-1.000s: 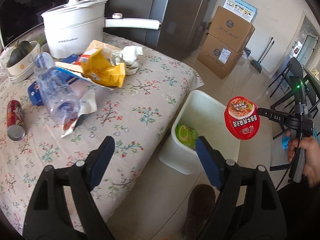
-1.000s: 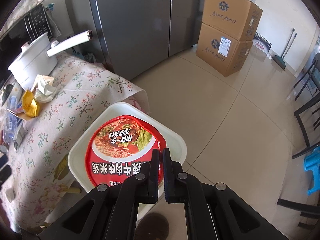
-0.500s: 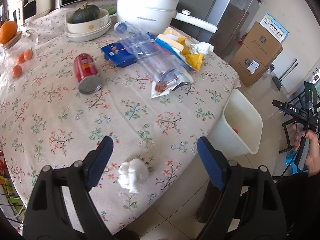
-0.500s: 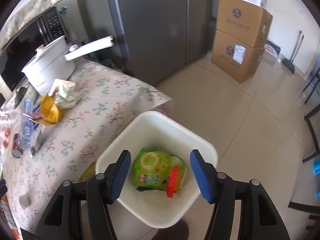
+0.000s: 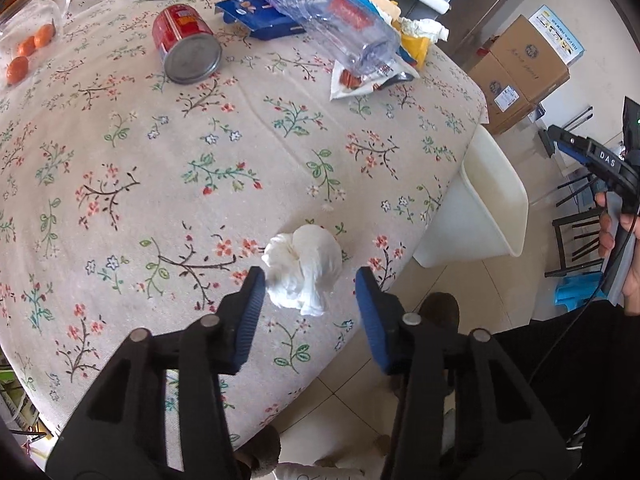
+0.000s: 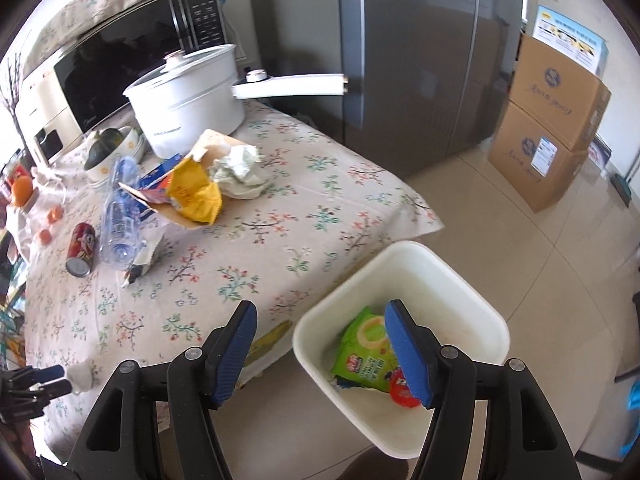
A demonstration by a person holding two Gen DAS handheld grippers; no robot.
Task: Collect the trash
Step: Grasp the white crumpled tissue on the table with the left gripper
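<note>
Left wrist: tissue wad (image 5: 303, 270) btwn open left hand-held gripper (image 5: 310, 292) fingers.

Left wrist: close above tablecloth's (image 5: 248, 152) near edge, facing inward. Right wrist: higher, beside bin (image 6: 404, 258), facing table. Shared: tablecloth, bin (image 5: 494, 196).

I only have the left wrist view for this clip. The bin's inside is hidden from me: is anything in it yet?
Observer: Yes. The right wrist view looks down into the white bin; a green snack packet lies at the bottom.
Operator: Anything else in there?
Observer: A red-lidded cup beside the packet, partly behind a finger of the right gripper.
Operator: Is the right gripper carrying something?
Observer: No, its jaws are open and empty above the bin.
Operator: What stands behind the table?
Observer: A microwave and a grey fridge.
</note>
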